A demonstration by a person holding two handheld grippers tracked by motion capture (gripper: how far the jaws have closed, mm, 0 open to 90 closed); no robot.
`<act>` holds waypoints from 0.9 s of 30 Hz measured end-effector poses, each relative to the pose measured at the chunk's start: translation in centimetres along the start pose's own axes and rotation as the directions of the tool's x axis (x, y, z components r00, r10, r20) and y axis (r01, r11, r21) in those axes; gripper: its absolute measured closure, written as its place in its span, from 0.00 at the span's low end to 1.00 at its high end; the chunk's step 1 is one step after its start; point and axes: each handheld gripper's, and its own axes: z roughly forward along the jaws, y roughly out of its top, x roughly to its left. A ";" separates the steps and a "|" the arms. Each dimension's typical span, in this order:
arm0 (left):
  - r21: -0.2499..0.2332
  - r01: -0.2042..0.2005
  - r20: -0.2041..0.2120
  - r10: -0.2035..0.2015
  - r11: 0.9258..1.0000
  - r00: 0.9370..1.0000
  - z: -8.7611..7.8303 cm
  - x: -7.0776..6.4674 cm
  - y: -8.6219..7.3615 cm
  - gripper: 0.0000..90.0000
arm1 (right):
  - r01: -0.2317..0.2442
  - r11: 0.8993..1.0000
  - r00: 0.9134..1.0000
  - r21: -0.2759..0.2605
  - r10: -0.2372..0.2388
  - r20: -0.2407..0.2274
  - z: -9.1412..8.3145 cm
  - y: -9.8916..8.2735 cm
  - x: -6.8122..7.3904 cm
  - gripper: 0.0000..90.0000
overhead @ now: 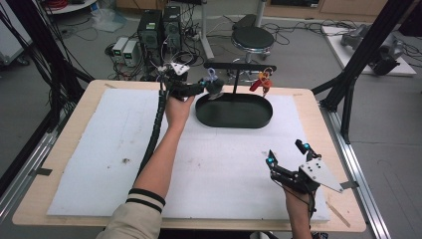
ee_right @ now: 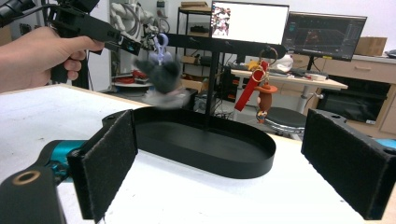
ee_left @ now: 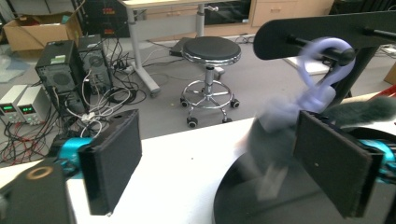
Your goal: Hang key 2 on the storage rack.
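The left tool (overhead: pixel 201 88) has its jaws apart, with nothing pressed between them. The grey plush keychain (overhead: pixel 214 85) hangs by its pale clip from the black rack (overhead: pixel 240 65) above the black tray (overhead: pixel 234 118), just beside that tool. The right tool (overhead: pixel 287 158) stands open and empty over the desk (overhead: pixel 89 144).

1. Beyond my table the grey floor (overhead: pixel 298 55) carries loose cables.
2. A round black stool (ee_left: pixel 211 50) on a chrome wheeled base stands on it.
3. Left of the stool I see two black computer towers (overhead: pixel 159 29), with two small white units with green displays (ee_left: pixel 18 103) beside them.
4. A cardboard box (ee_left: pixel 32 32) sits farther back.
5. Two lit monitors (ee_right: pixel 287 25) rest on a wooden desk (ee_right: pixel 299 81).
6. Black frame posts (overhead: pixel 366 50) flank my table.
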 end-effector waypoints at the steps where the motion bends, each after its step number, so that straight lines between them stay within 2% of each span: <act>1: 0.000 -0.001 0.000 0.001 1.000 1.000 -0.1 0.0 0.0 0.17 | -0.001 1.000 1.000 0.001 0.001 0.000 0.0 0.0 0.0 0.11; 7: -0.003 -0.021 -0.006 0.021 1.000 1.000 -0.6 0.2 0.1 0.17 | -0.007 1.000 1.000 0.003 0.007 0.001 0.0 0.0 0.0 0.11; 13: 0.007 -0.019 -0.016 0.019 1.000 1.000 -1.9 0.8 0.1 0.13 | -0.004 1.000 1.000 0.001 0.004 0.000 0.0 0.0 0.0 0.11; 27: -0.043 -0.062 -0.033 0.061 0.997 0.998 -7.3 2.7 0.2 0.03 | -0.004 1.000 1.000 0.001 0.004 0.005 0.0 0.0 -0.1 0.11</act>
